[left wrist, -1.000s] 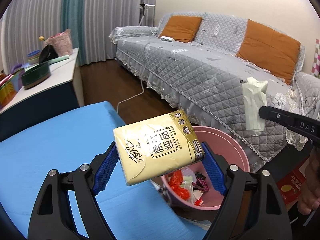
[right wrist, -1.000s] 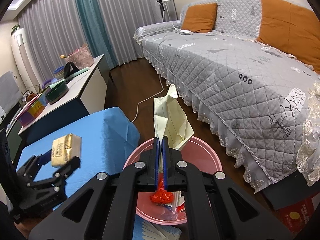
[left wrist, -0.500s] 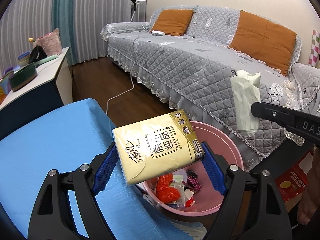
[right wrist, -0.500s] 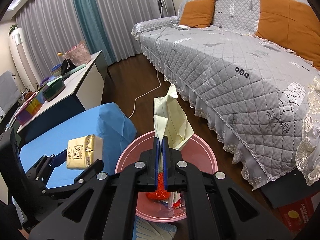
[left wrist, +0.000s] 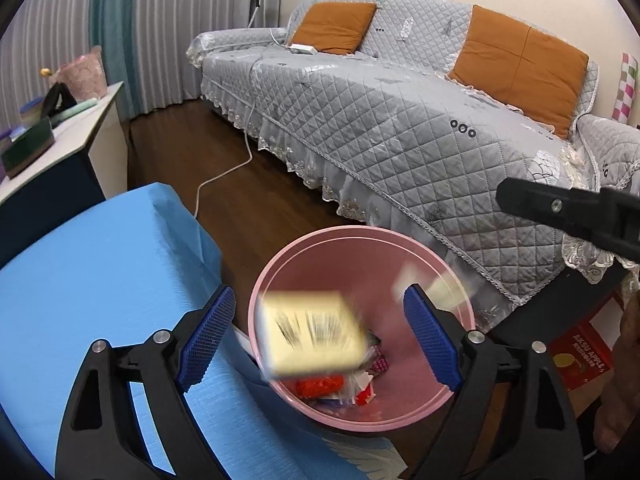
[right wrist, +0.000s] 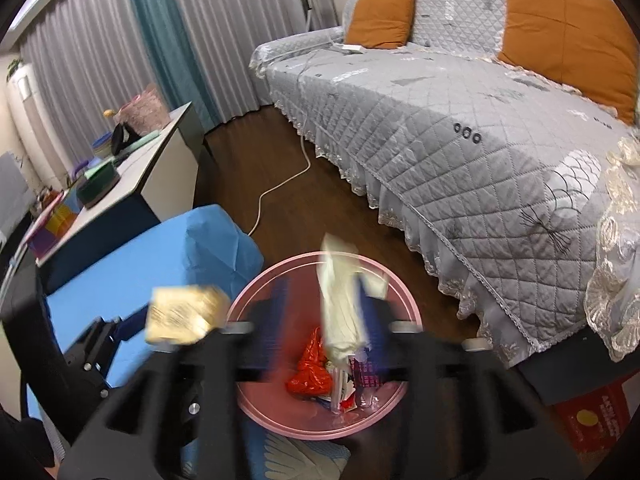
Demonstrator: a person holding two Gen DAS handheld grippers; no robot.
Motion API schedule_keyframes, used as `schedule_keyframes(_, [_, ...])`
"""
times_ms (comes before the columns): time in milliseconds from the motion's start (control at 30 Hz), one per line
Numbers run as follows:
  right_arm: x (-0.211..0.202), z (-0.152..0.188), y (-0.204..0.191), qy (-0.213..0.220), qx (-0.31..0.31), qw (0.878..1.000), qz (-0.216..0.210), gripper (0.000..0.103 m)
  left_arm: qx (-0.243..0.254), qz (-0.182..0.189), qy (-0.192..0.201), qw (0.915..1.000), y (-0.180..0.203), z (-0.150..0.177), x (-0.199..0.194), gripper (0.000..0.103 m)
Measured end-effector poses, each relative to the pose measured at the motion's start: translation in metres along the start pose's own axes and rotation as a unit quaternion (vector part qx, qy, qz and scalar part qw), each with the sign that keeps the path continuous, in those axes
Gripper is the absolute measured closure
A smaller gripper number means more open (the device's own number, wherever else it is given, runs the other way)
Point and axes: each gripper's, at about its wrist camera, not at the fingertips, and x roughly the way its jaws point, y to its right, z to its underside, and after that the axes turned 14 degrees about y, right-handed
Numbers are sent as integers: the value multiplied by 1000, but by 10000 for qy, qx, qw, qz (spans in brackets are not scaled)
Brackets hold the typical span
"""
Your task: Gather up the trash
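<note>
In the left wrist view my left gripper [left wrist: 318,296] hangs over a pink bin [left wrist: 280,264], its jaws opening. A yellow tissue pack [left wrist: 312,332] is blurred and loose between the blue pads [left wrist: 204,328], touching neither and dropping toward the bin. In the right wrist view my right gripper [right wrist: 324,292] is blurred, its jaws opening over the same pink bin [right wrist: 384,280]. A pale crumpled paper [right wrist: 340,304] falls free between its fingers. The tissue pack [right wrist: 184,314] shows at the left above the left gripper [right wrist: 100,344]. Red and white wrappers [right wrist: 310,372] lie in the bin.
A blue-covered table [left wrist: 100,264] adjoins the bin on the left. A grey quilted sofa [left wrist: 400,120] with orange cushions runs behind it. A white cable [left wrist: 224,176] crosses the wood floor. A cluttered white desk [left wrist: 60,128] stands far left; a red box [left wrist: 580,356] lies at right.
The left jaws widened and the tissue pack slipped out, falling toward the bin. The right jaws went from shut on the paper to apart, and the paper is dropping.
</note>
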Motion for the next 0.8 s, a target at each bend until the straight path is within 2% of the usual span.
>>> schedule_keyframes(333, [-12, -7, 4, 192, 188, 9996, 79, 41, -19, -60, 200, 9998, -16, -8, -28, 19])
schedule_keyframes(600, [-32, -5, -12, 362, 28, 9993, 95, 38, 56, -201, 514, 9985, -39, -16, -87, 19])
schedule_keyframes(800, [-58, 1, -37, 483, -150, 9987, 11, 34, -182, -472, 582, 9970, -65, -13, -129, 19])
